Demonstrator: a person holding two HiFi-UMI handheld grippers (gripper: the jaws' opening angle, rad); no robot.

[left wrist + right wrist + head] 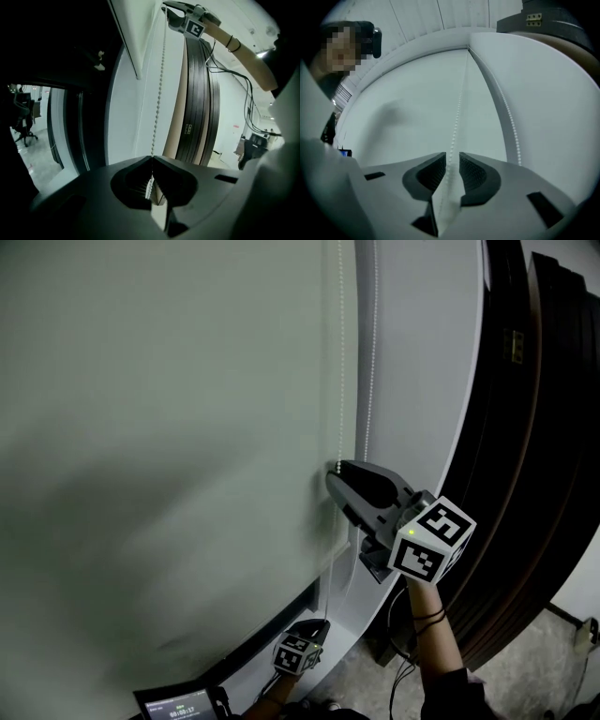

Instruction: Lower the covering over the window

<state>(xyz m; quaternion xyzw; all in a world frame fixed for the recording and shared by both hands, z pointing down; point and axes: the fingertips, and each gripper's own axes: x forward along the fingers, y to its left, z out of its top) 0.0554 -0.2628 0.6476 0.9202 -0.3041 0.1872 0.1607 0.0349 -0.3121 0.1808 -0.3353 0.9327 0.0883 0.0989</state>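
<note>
The pale roller blind [169, 427] hangs over the window, with two strands of white bead chain [340, 352] along its right edge. My right gripper [336, 470] is raised to the left strand; its jaws stand a little apart, open, with the chain [457, 117] running between the pads [474, 174] and not pinched. Far lower, by the sill, my left gripper [322, 624] is shut on the same chain [158, 98], which rises taut from its closed tips [151, 161] to the right gripper [176, 11] overhead. The second strand [508, 117] hangs loose to the right.
A dark curved stack of panels [525, 427] stands close on the right of the white window frame [422, 381]. A small lit screen [178, 704] sits at the bottom left. Cables [403, 662] trail on the floor. An office chair [23, 124] shows through the glass.
</note>
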